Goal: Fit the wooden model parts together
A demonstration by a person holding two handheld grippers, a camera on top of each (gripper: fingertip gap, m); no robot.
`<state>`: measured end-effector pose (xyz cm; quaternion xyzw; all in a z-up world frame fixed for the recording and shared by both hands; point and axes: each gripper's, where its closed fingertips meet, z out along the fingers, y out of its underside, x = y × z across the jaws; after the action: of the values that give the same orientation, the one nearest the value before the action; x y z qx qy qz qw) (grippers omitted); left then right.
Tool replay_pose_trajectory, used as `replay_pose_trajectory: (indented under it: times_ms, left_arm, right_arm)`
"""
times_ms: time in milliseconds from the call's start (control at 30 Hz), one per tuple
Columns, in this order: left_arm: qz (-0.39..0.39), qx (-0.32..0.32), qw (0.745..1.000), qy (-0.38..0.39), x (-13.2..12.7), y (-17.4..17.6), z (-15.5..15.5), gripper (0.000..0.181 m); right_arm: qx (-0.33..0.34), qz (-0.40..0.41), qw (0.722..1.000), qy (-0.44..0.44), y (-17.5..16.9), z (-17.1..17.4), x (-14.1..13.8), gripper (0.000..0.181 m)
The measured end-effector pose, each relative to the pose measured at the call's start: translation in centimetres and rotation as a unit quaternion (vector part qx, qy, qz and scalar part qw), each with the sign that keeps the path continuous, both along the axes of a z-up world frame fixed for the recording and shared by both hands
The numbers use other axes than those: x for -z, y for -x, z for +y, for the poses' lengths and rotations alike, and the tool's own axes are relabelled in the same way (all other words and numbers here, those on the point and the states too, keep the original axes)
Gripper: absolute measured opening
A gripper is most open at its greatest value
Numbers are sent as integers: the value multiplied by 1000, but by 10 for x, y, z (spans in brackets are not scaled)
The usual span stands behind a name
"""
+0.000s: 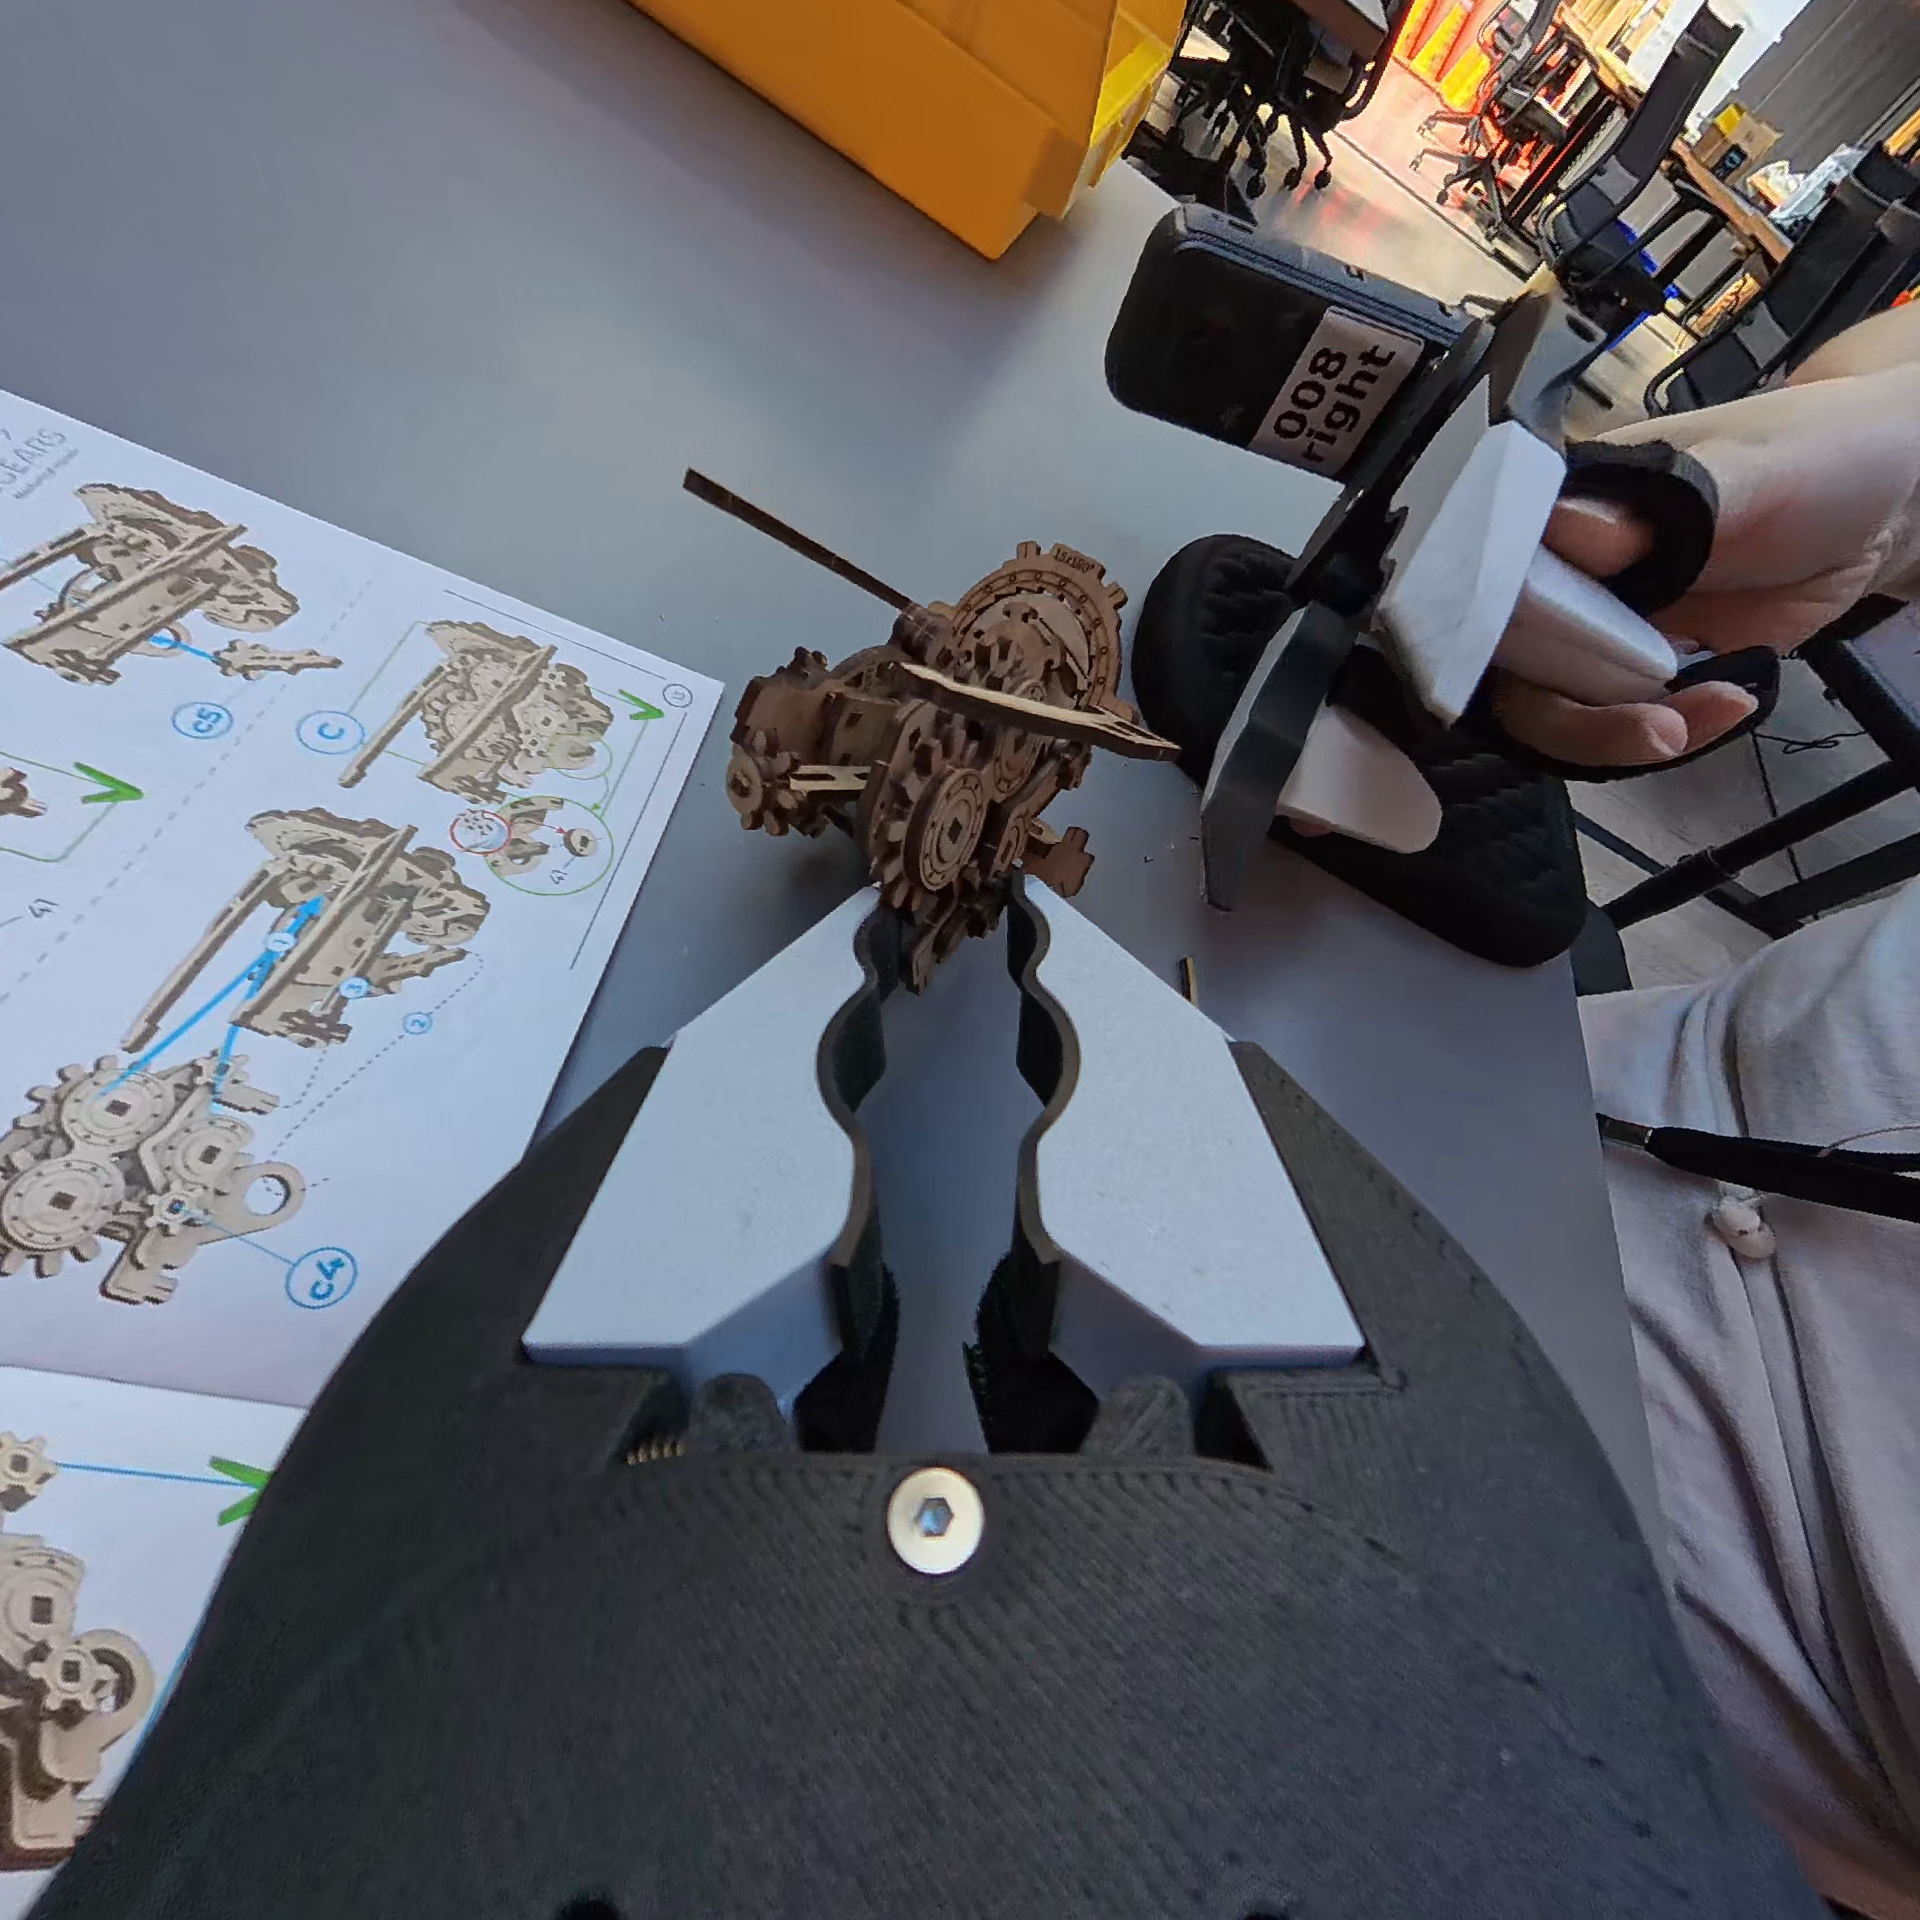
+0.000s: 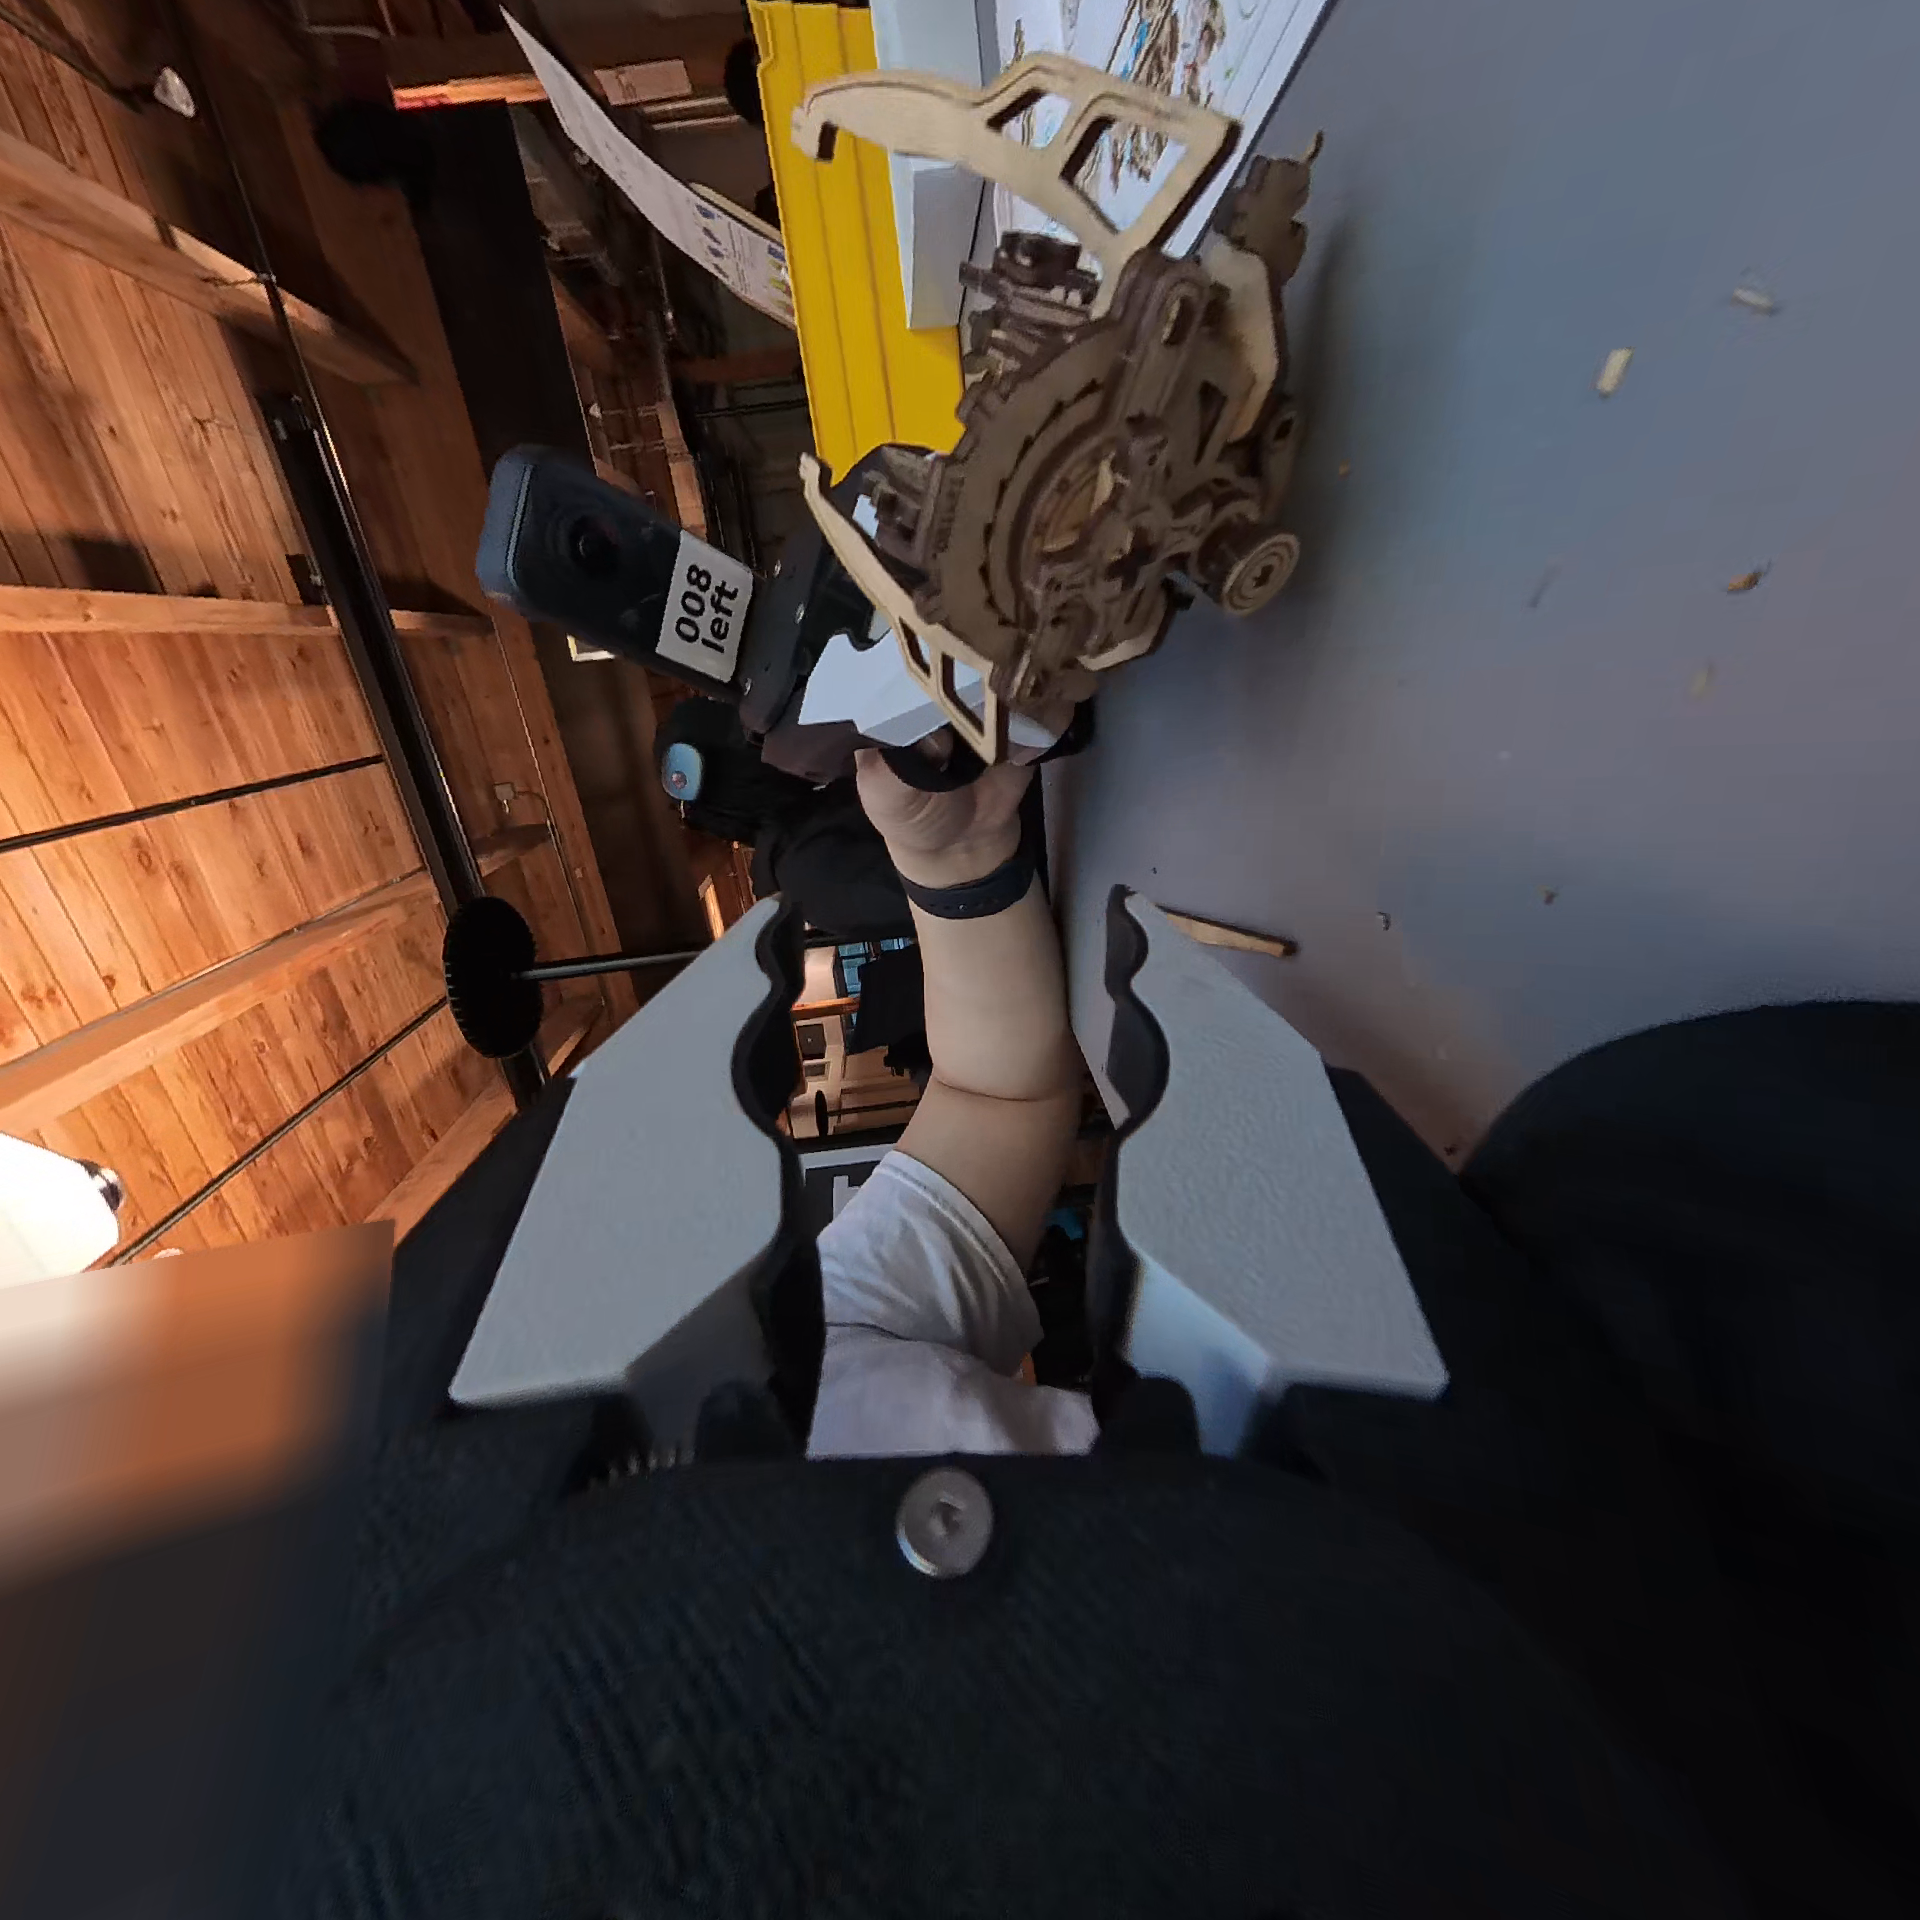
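Gripping the wooden model [image 1: 940, 758] by its lower gears, my left gripper [image 1: 940, 925] keeps it just above the grey table [image 1: 468, 312], beside the instruction sheet [image 1: 260, 883]. My right gripper [image 2: 951, 935] hangs apart and empty, turned sideways nearby. Yellow bin [image 1: 914, 94] sits behind; wood chips [image 2: 1610, 369] litter the table.

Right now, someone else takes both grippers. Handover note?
Left gripper: shut on the wooden gear model, pinching its lower edge and holding it above the grey table.
Right gripper: open, empty, set back from the model.
Instruction sheet lies flat to the left; yellow bin behind; a thin loose stick and wood chips on the table.
Done: gear block largely assembled.
Left: unclear which part goes next; check the sheet.
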<state>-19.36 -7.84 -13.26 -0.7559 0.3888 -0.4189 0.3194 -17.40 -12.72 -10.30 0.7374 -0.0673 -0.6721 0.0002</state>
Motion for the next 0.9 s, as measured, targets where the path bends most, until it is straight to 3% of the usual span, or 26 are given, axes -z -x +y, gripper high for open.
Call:
replay_pose_trajectory:
  times_ms: [133, 233, 400, 500, 600, 667, 733, 833, 900]
  left_arm:
    - [0, 0, 1000, -1, 0, 0, 0, 19]
    - [0, -2, 1000, -1, 0, 0, 0, 19]
    - [4, -8, 1000, -9, 0, 1, 1, 19]
    - [5, -14, 1000, -10, 0, 0, 2, 19]
    - [3, -23, 1000, -7, 0, 0, 3, 19]
    - [1, -28, 1000, -3, -1, 1, 3, 19]
    - [-1, -32, 999, 3, 0, 2, 4, 19]
    - [-2, -37, 999, 6, 0, 2, 5, 19]
    - [-2, -38, 999, 7, 0, 2, 5, 19]
  right_arm:
    - [32, 10, 999, 19, -3, 18, -3, 68]
    - [49, -28, 998, -23, -12, 30, 3, 54]
    - [29, -112, 981, -158, -30, 53, 8, 20]
    - [11, -133, 969, -209, -31, 60, 8, 20]
    - [-25, -152, 936, -316, -28, 62, 6, 23]
    - [-52, -157, 900, -404, -29, 62, 1, 31]
    - [-87, -144, 840, -516, -27, 56, -10, 37]
    - [-96, -225, 676, -695, -33, 61, -12, 59]
    - [-87, -297, 576, -757, -33, 65, -9, 88]
